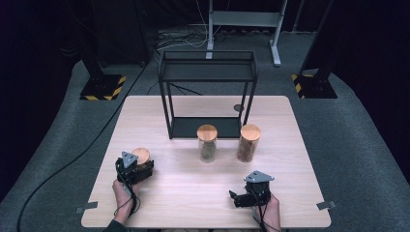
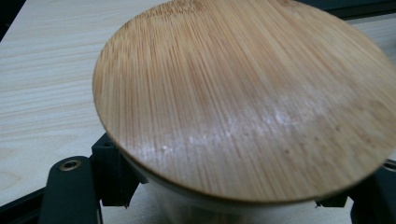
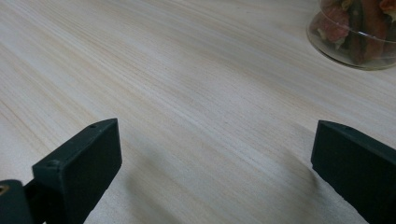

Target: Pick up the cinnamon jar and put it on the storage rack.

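Two jars (image 1: 208, 143) (image 1: 249, 142) side by side before the rack (image 1: 207, 92), a third jar (image 1: 141, 155) front left

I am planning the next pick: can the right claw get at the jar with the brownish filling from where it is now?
Probably yes. The right claw is open and holds nothing, and bare table lies between it and the jar. The middle jar stands well apart from it.

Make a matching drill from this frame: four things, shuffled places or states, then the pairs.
1. black two-tier metal rack
2. bamboo-lidded glass jar by the left gripper
3. right gripper
4. middle bamboo-lidded glass jar

A. jaws open over bare table
B. clamped between black jaws
C. far side of the wooden table
D. standing free in front of the rack's lower shelf

Pairs: 1-C, 2-B, 3-A, 4-D
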